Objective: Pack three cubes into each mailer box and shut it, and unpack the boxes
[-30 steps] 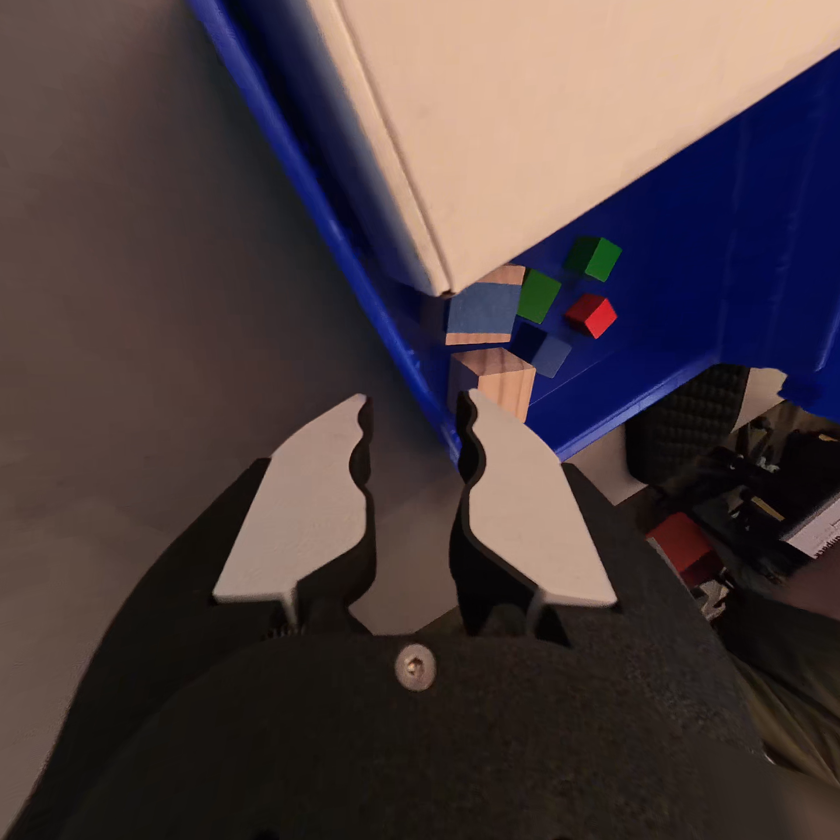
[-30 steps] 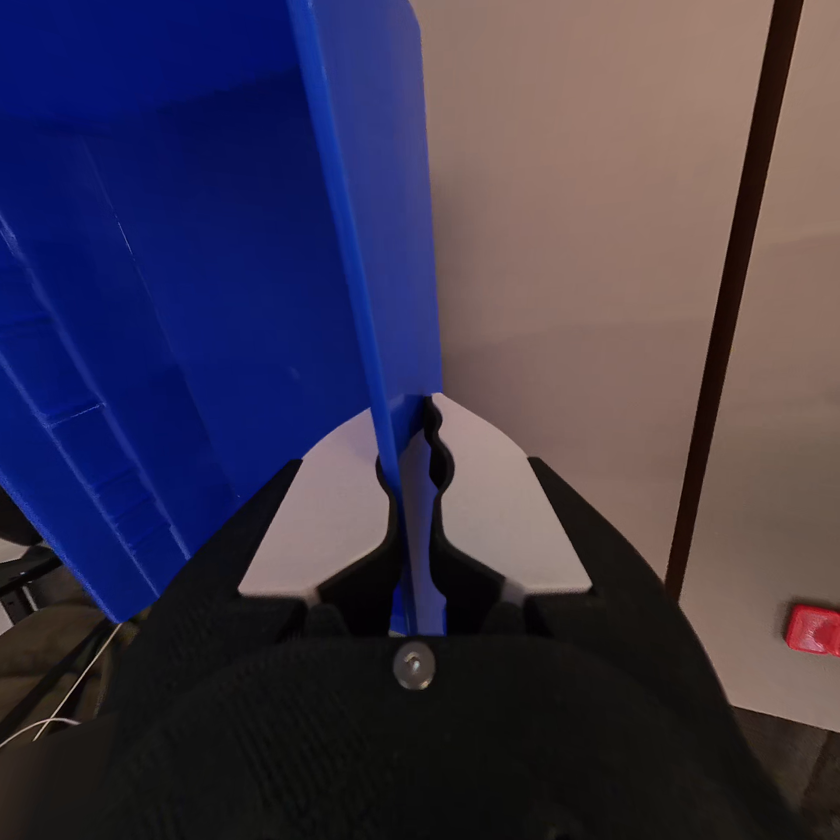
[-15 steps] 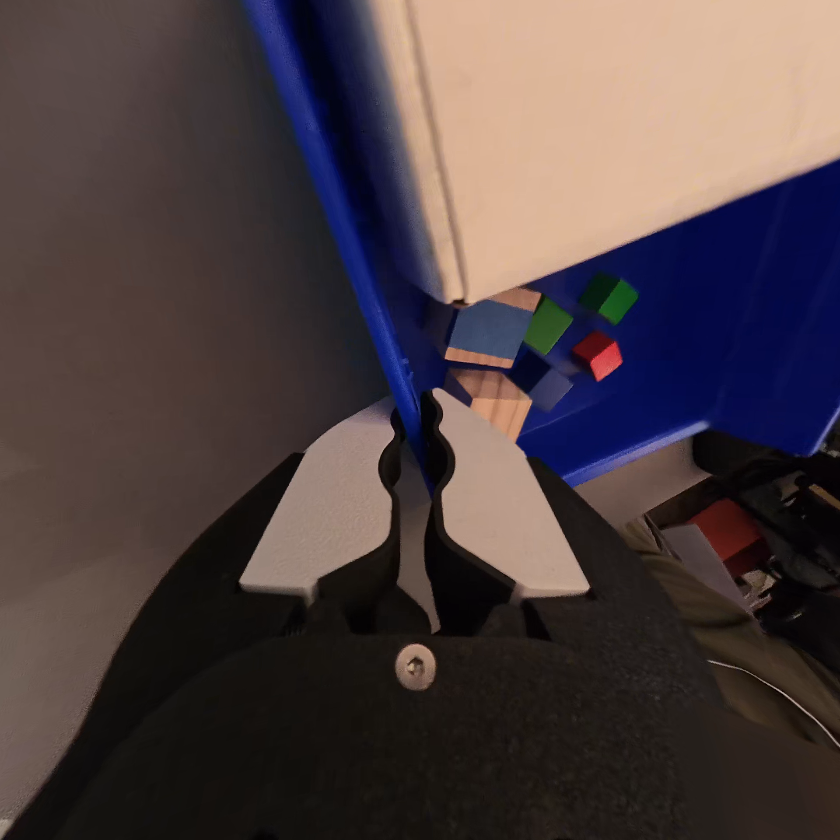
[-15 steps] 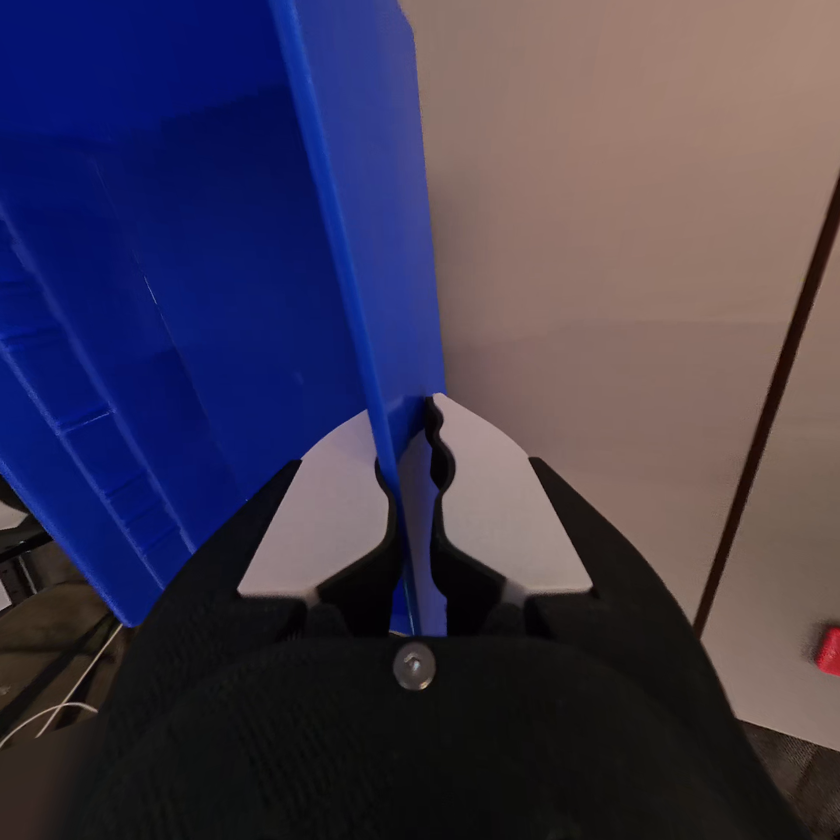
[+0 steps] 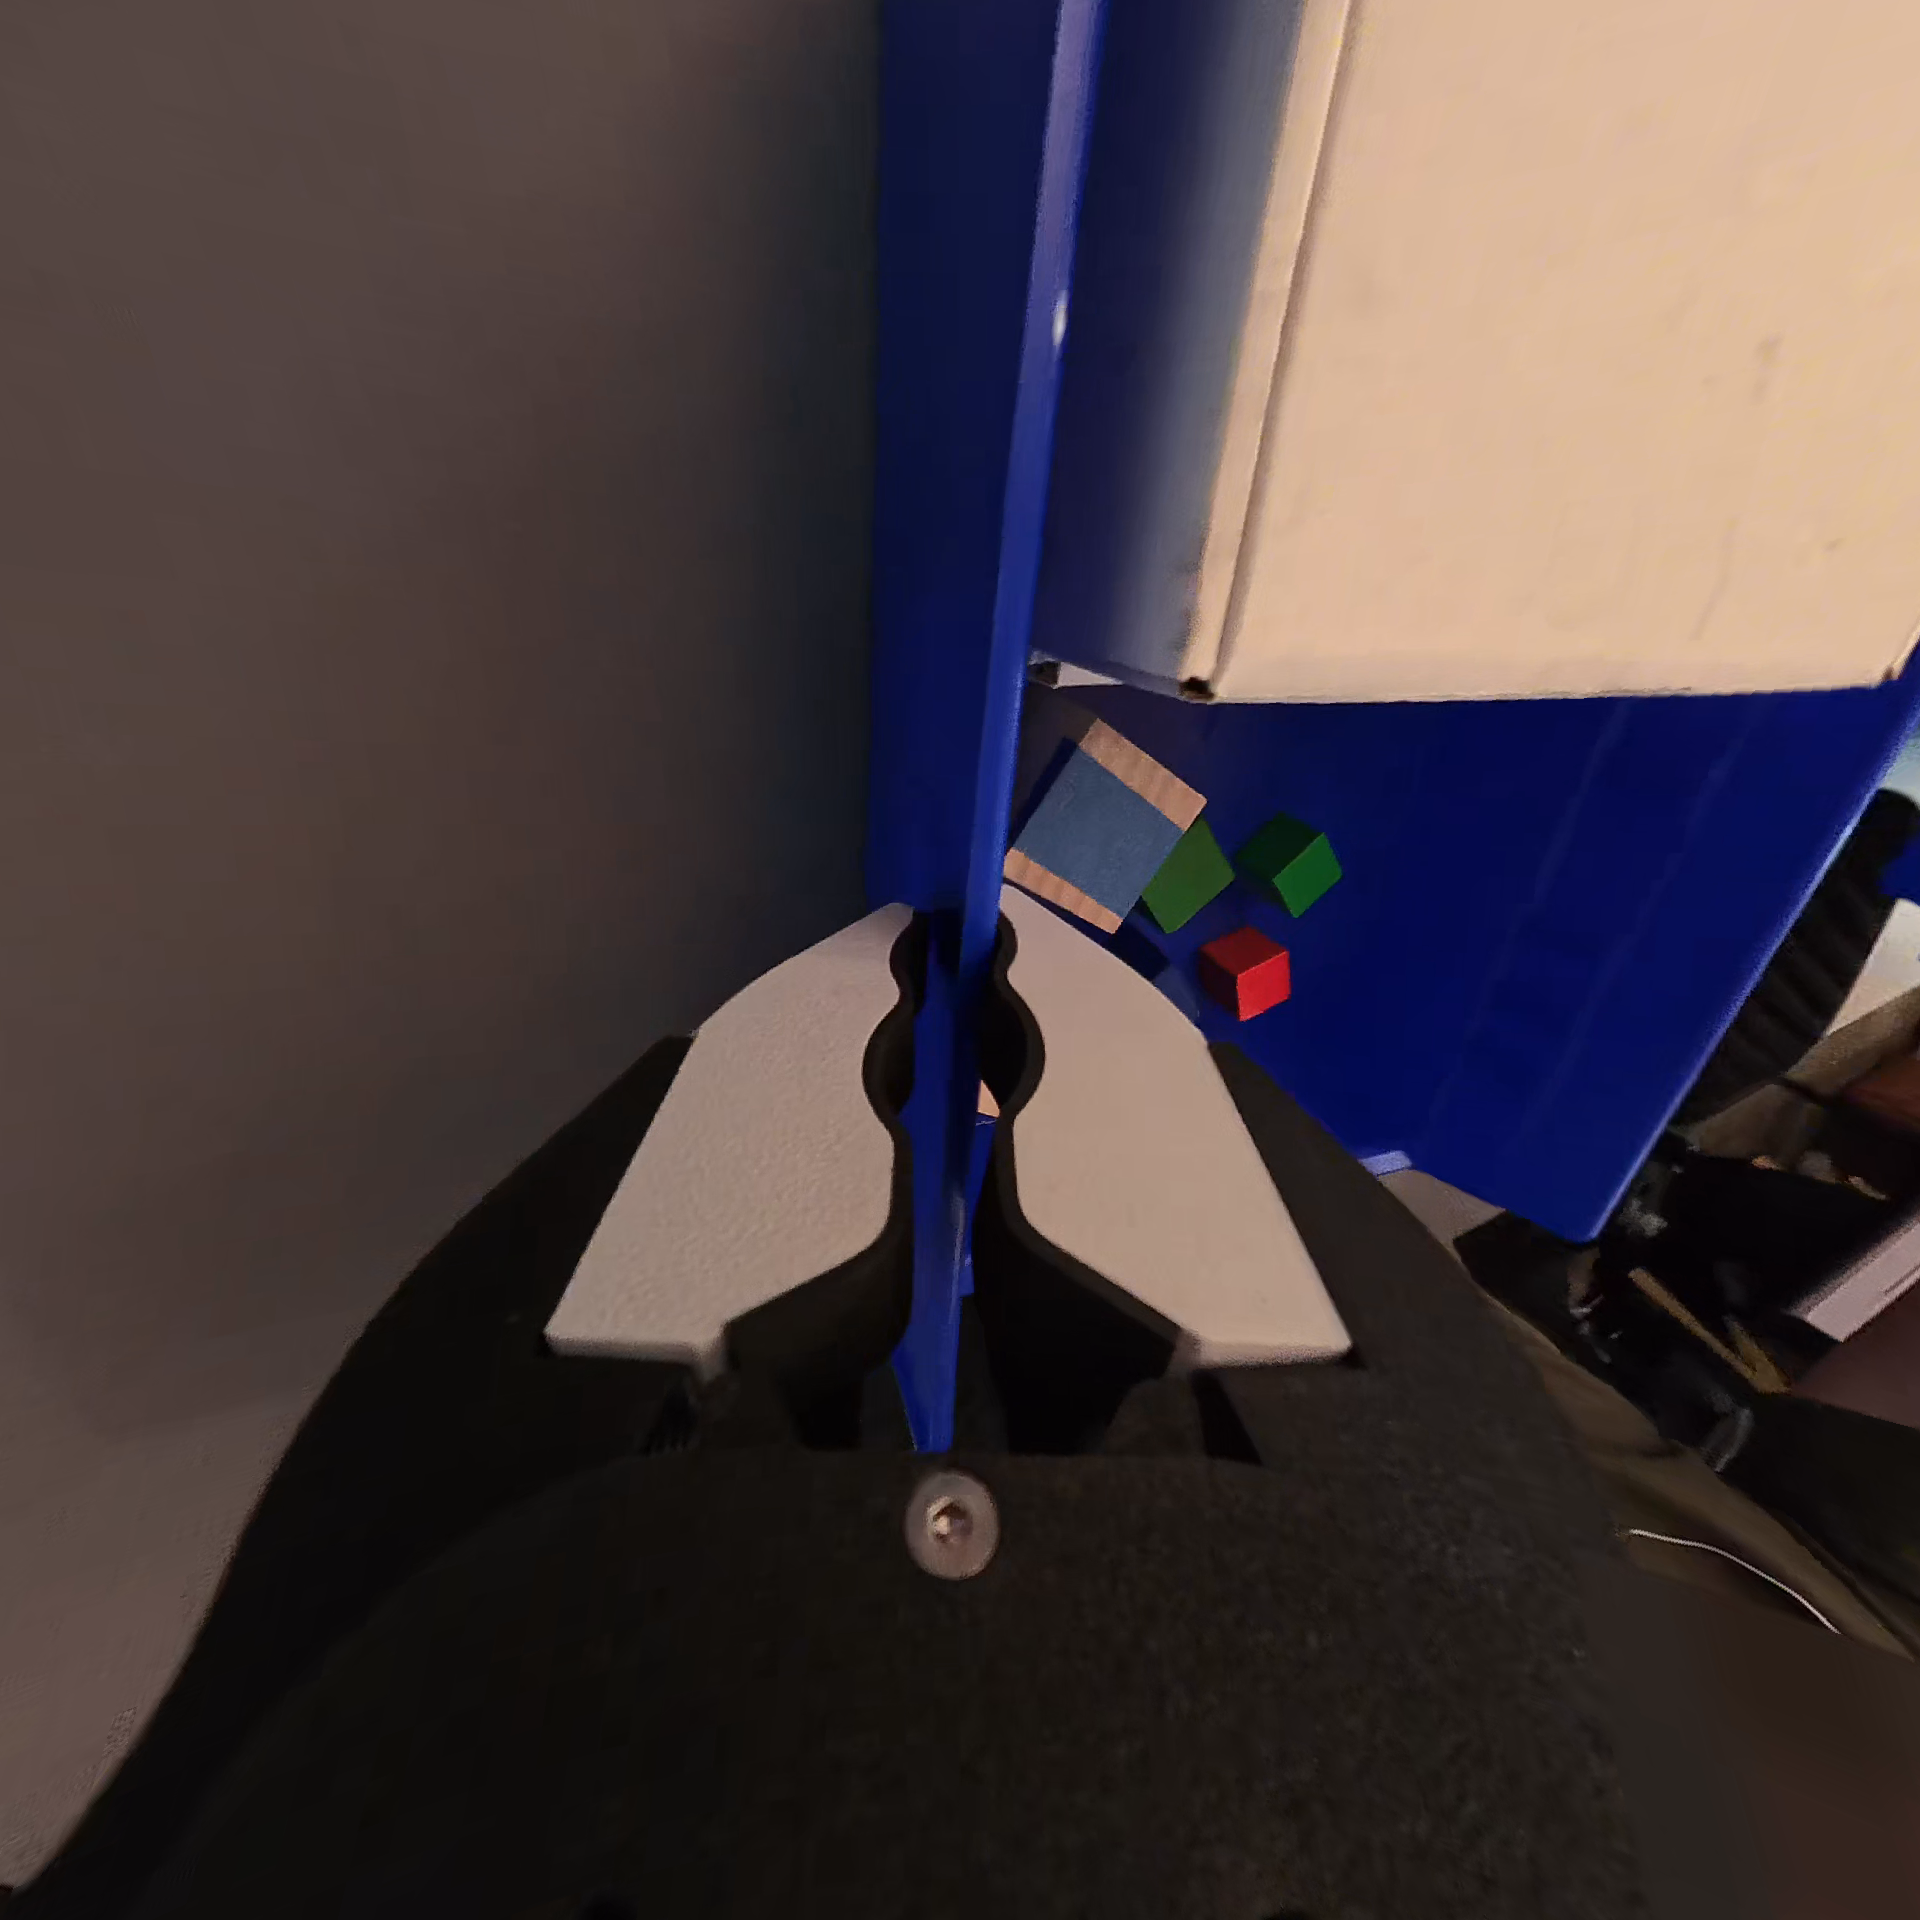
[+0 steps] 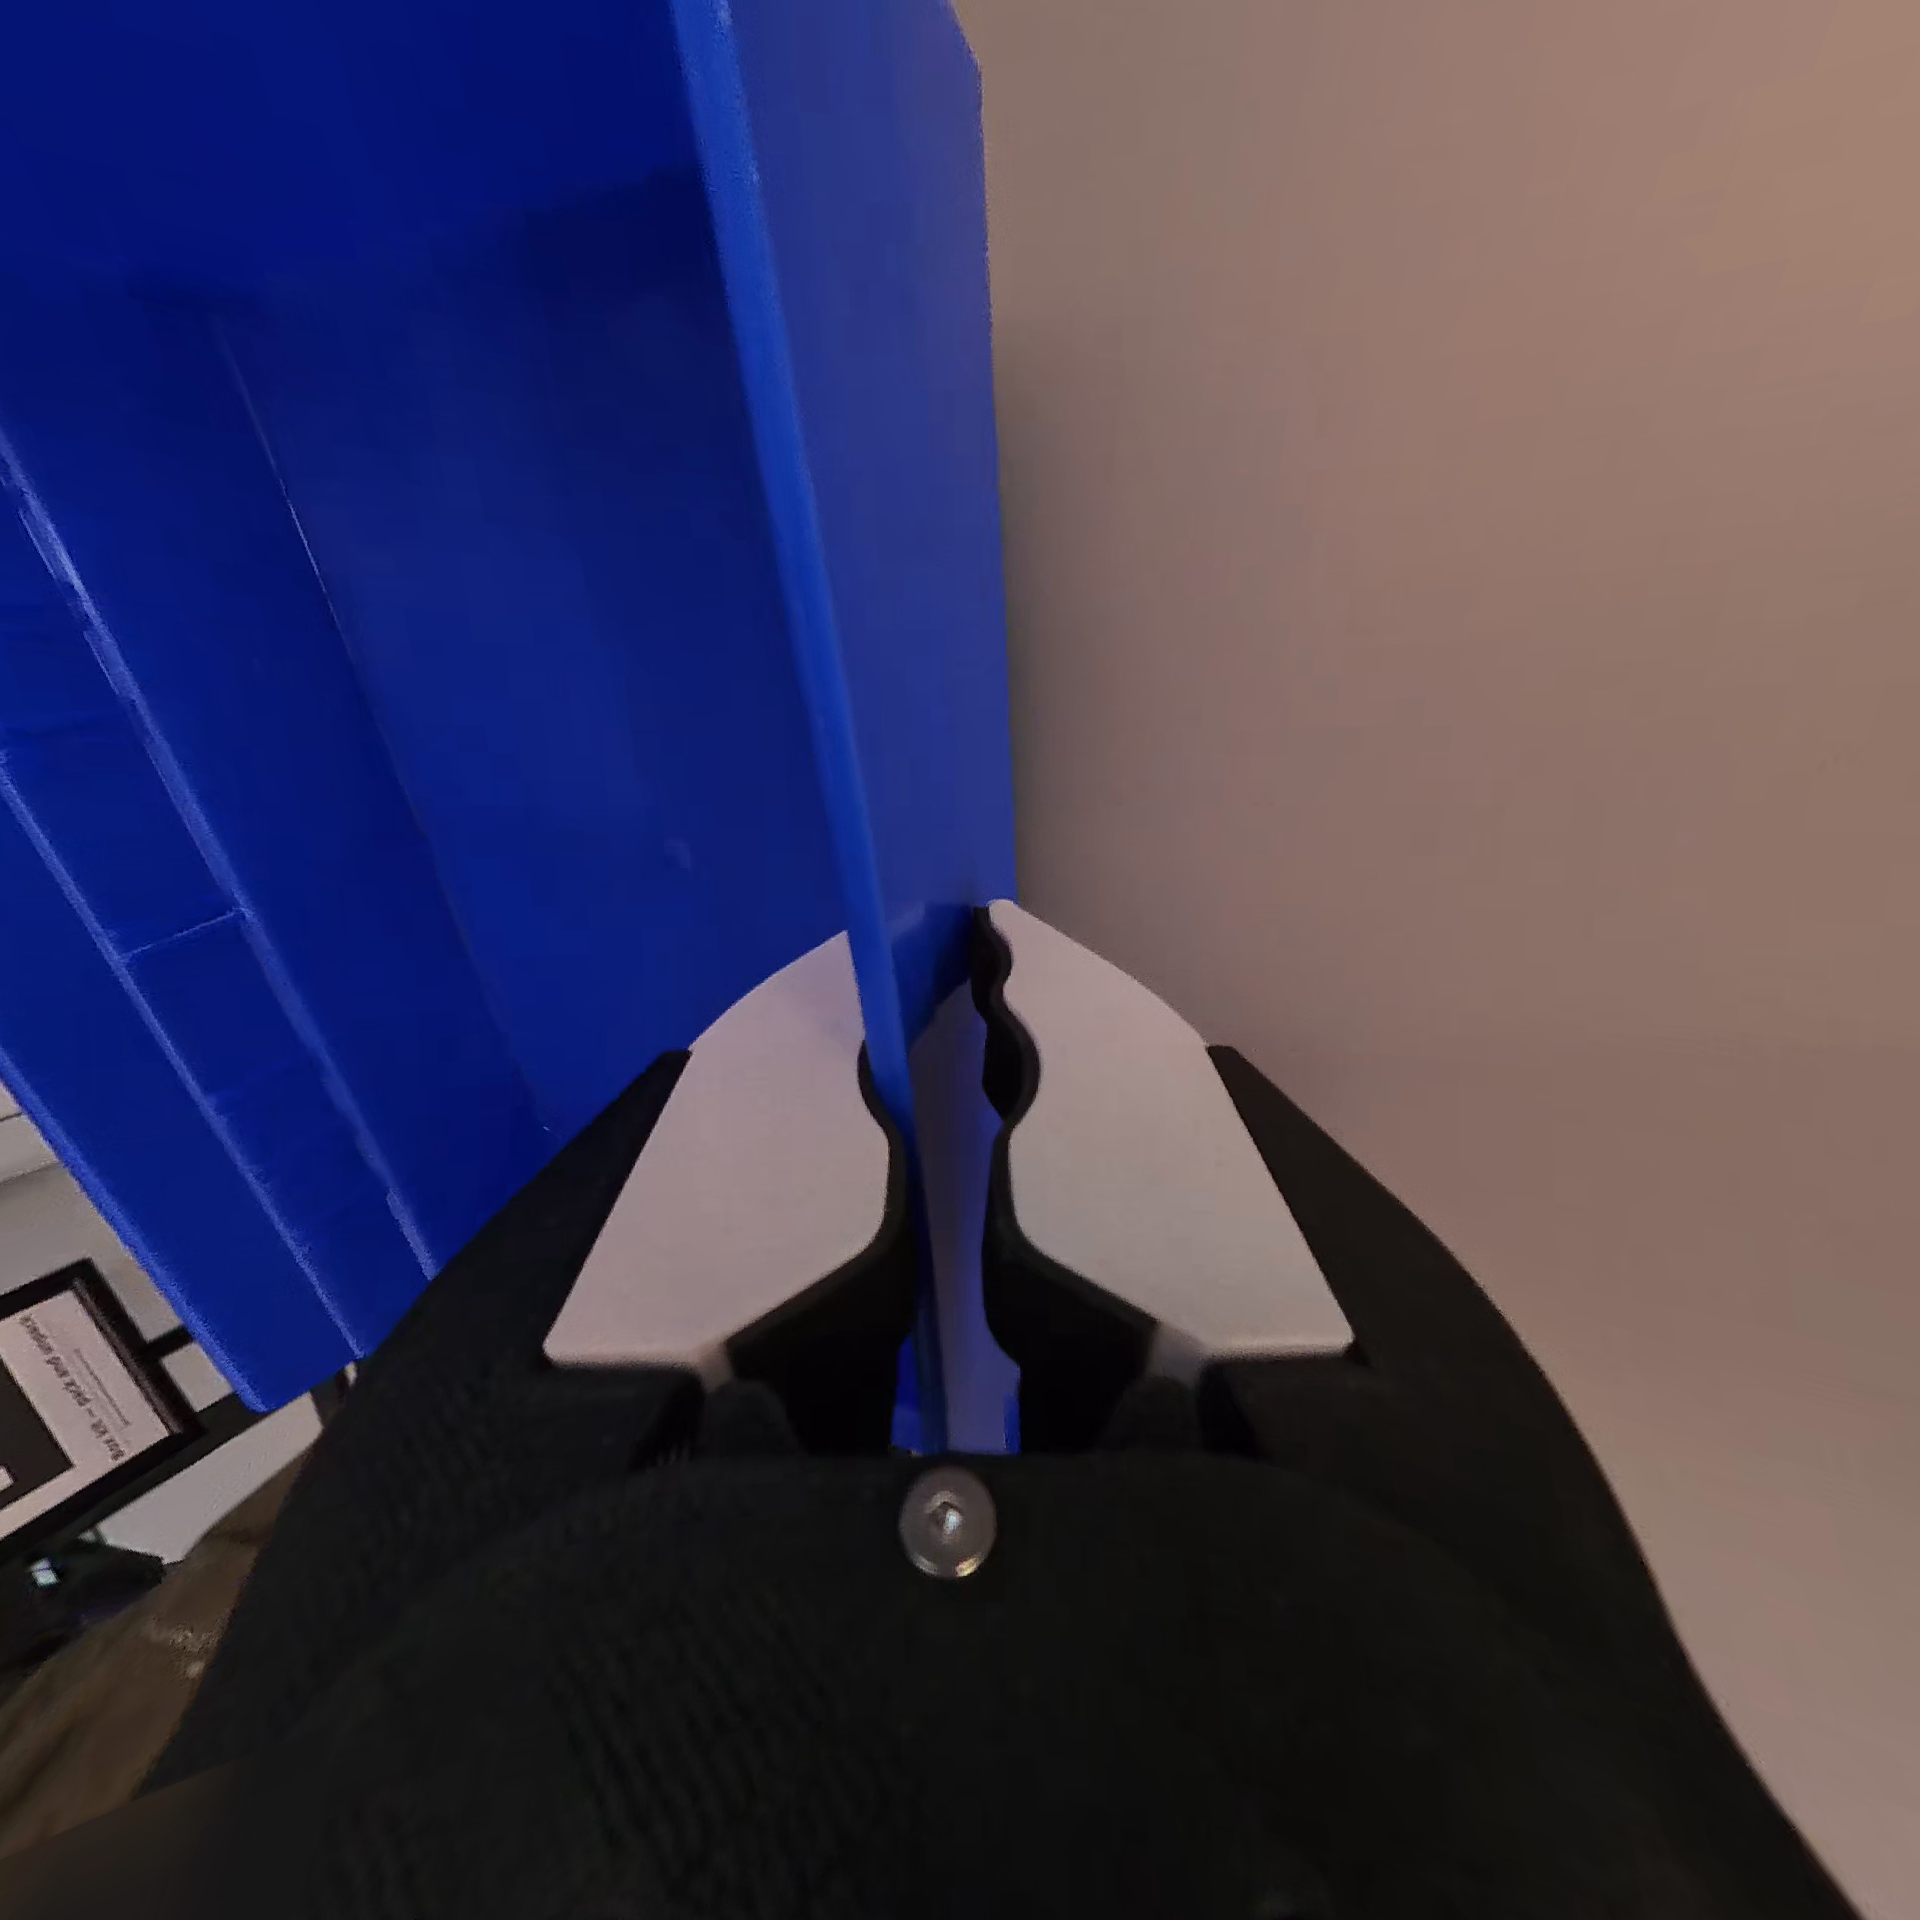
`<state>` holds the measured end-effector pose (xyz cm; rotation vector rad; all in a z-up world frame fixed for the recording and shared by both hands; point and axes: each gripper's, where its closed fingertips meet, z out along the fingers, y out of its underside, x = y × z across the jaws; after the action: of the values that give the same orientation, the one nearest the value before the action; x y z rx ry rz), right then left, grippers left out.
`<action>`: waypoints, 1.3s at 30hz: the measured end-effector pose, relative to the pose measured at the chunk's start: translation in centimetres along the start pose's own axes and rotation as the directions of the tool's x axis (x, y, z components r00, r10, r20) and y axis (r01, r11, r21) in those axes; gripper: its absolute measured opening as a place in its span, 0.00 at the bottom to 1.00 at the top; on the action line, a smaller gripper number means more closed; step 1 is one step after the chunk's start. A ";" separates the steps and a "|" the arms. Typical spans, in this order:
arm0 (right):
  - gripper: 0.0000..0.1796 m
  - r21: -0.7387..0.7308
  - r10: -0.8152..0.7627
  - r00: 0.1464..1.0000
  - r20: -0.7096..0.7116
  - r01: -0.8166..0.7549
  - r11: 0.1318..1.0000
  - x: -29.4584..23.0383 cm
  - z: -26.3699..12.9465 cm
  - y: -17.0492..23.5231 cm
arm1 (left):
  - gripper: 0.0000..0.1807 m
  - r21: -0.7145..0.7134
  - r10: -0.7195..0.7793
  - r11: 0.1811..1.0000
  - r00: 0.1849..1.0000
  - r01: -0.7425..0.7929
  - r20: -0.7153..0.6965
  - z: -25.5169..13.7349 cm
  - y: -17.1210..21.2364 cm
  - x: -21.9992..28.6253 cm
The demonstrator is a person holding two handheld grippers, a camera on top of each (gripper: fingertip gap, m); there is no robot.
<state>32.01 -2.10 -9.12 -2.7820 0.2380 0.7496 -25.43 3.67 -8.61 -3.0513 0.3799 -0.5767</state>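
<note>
A blue plastic bin [image 5: 1455, 935] holds a white mailer box [image 5: 1558, 343] and loose cubes. A wooden cube with a blue face [image 5: 1107, 826], two green cubes [image 5: 1190, 878] [image 5: 1294, 862] and a red cube [image 5: 1247, 971] lie in its near corner. My left gripper [image 5: 956, 935] is shut on the bin's left wall [image 5: 997, 623]. My right gripper [image 6: 925, 935] is shut on the bin's right wall [image 6: 831, 520]. In the right wrist view the bin's inside [image 6: 416, 623] shows bare blue plastic.
A pale table top [image 5: 416, 623] lies left of the bin, and it also shows right of the bin in the right wrist view [image 6: 1455, 623]. Dark clutter [image 5: 1714, 1299] sits beyond the table edge at the lower right. A framed white sheet [image 6: 73, 1392] stands at the lower left. Left tips to right tips: about 60 cm.
My left gripper went from open beside the bin's corner to shut on its left wall. The bin turned in both views. The red thing and dark seam left the right wrist view.
</note>
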 end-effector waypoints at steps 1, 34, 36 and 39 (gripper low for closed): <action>0.05 0.000 0.009 1.000 -0.001 -0.009 1.000 -0.3 0.5 -0.2 | 0.04 0.008 -0.012 1.000 1.000 0.012 -0.006 -0.3 0.3 -0.8; 0.07 -0.105 -0.068 0.976 -0.207 0.047 0.993 -0.5 4.1 -0.9 | 0.04 0.109 -0.127 0.986 0.992 0.124 0.018 -4.1 4.1 -9.8; 0.07 -0.121 -0.070 0.976 -0.207 0.045 0.992 -0.4 4.0 -0.7 | 0.04 0.106 -0.119 0.988 0.992 0.114 0.038 -4.2 4.3 -10.1; 0.07 -0.119 -0.076 0.975 -0.208 0.051 0.992 -0.4 3.8 -0.7 | 0.03 0.112 -0.124 0.987 0.991 0.118 0.044 -4.3 4.5 -10.3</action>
<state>30.00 -0.31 -11.93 -2.9631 0.1484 0.4630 -37.30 1.93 -8.55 -2.9914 0.1562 -0.5049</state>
